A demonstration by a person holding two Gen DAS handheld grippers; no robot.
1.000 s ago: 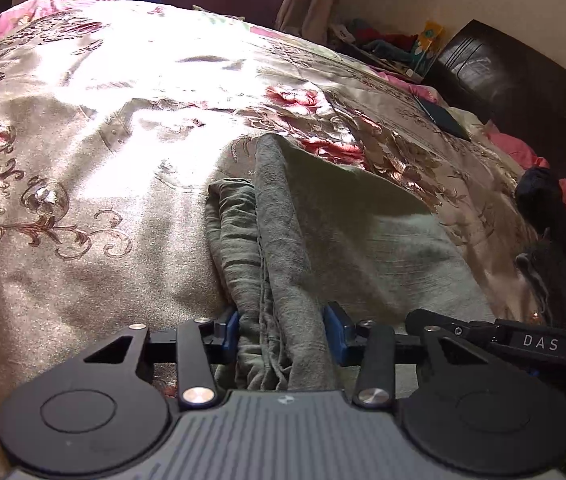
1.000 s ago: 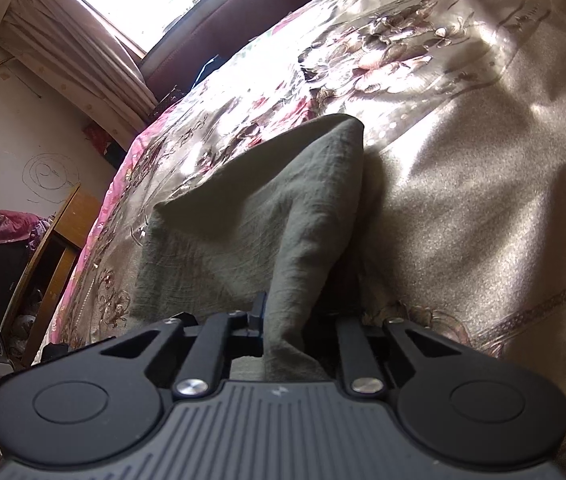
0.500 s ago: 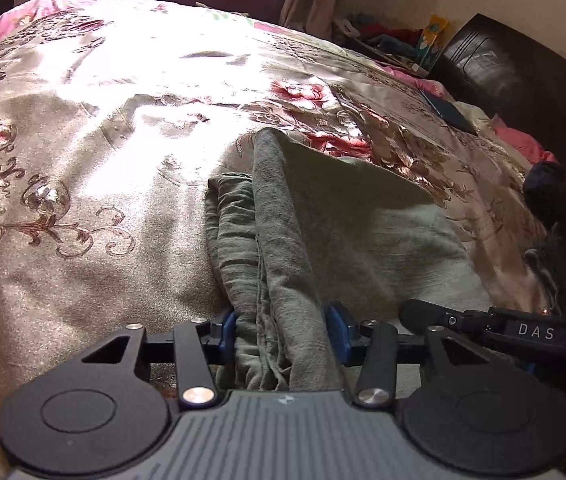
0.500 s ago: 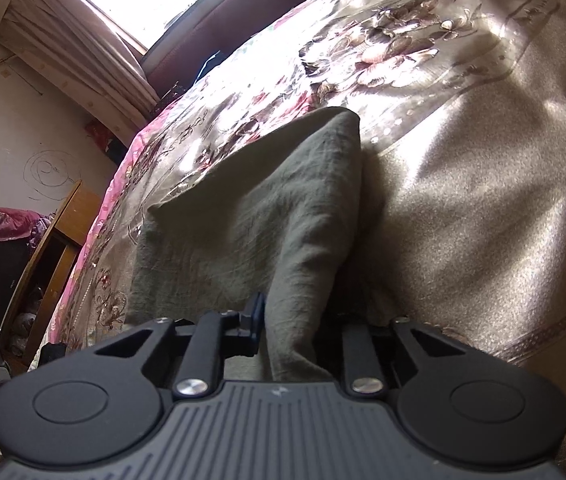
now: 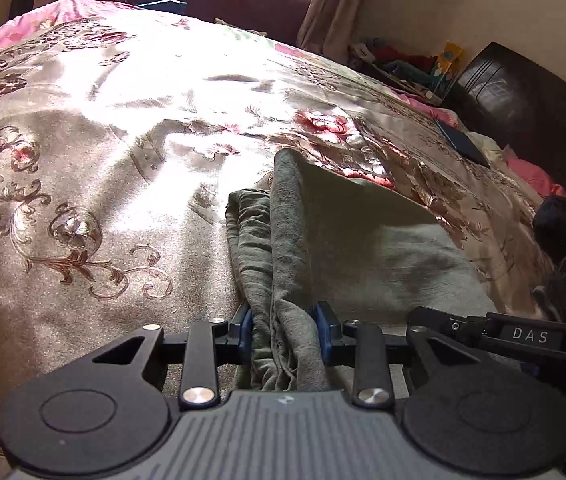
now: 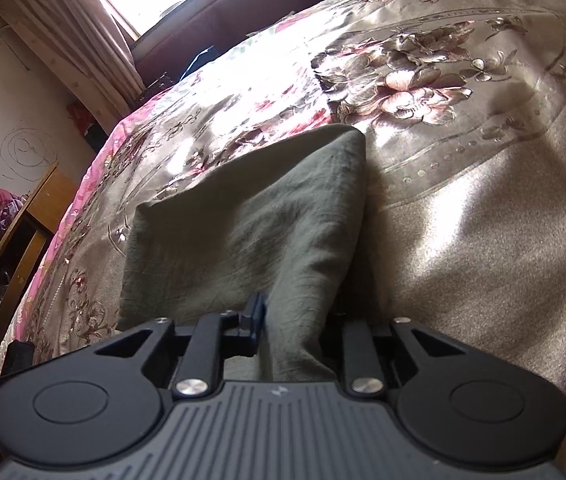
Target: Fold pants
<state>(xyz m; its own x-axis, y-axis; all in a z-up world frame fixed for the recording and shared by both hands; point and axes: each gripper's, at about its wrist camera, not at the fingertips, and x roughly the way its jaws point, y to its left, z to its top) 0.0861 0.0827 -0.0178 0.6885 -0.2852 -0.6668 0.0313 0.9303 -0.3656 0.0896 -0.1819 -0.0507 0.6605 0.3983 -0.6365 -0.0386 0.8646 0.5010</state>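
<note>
The olive-green pants (image 5: 347, 248) lie on the floral bed cover (image 5: 95, 168) much as a second ago, only slightly lower in both views. The left gripper (image 5: 285, 326) stays clamped on a bunched, layered edge, the right gripper (image 6: 297, 322) on a smoother corner. Only the left view shows the other gripper alongside.

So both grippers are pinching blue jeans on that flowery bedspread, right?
Not blue jeans: the pants are grey-green soft cloth, as the right wrist view shows. The rest holds: left gripper and right gripper both pinch them on the flowery bedspread.
</note>
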